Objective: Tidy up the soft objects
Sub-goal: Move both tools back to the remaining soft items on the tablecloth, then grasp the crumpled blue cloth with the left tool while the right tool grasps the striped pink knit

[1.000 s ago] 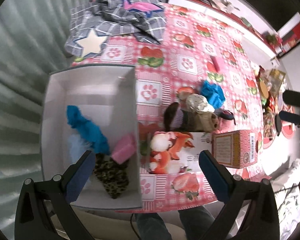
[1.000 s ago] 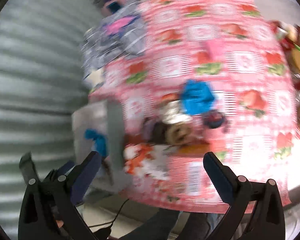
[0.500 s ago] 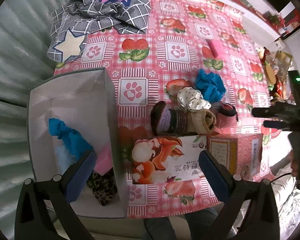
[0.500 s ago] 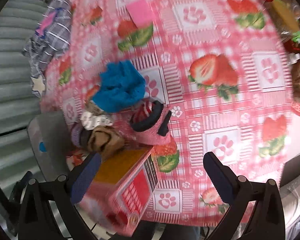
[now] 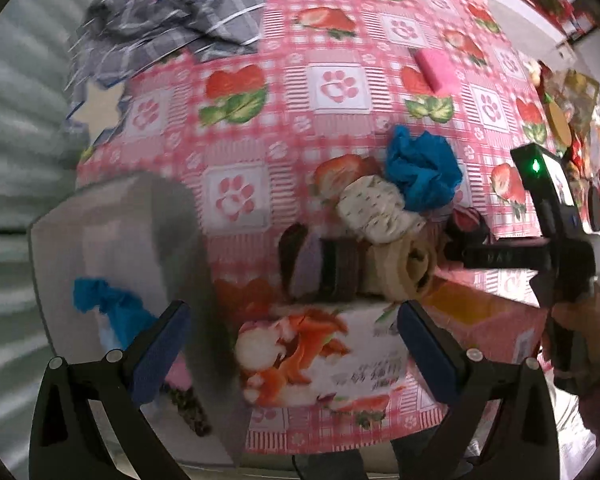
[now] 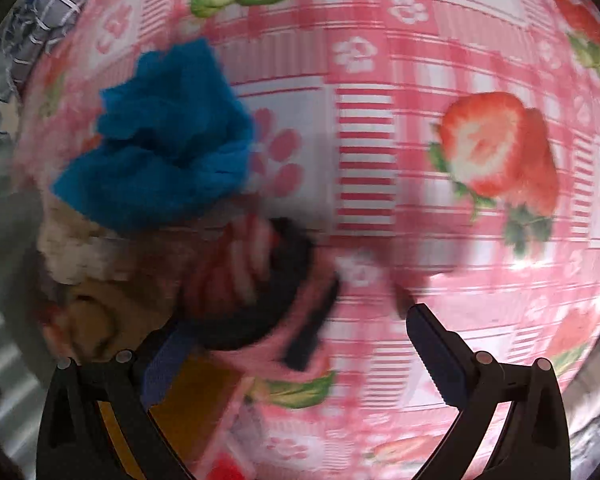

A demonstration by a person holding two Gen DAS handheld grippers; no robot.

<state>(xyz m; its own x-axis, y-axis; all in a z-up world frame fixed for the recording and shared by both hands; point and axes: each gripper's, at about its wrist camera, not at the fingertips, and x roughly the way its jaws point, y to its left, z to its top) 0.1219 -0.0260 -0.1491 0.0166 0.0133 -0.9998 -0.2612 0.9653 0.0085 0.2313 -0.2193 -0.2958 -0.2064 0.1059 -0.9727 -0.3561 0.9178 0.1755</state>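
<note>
A row of rolled socks lies on the strawberry tablecloth: a purple-brown roll, a tan roll, a white dotted one, a crumpled blue cloth and a pink-black sock. My right gripper is open, its fingers straddling the pink-black sock from close above; it also shows in the left wrist view. My left gripper is open and empty, above the white box and the tissue packet.
The white box holds a blue cloth, a pink item and a leopard-print item. A red-orange carton lies next to the socks. A grey checked garment and a pink sponge lie farther back.
My right gripper has dropped close over the pink-black sock, which now fills the space between its fingers. My left gripper has moved lower and nearer the sock row.
</note>
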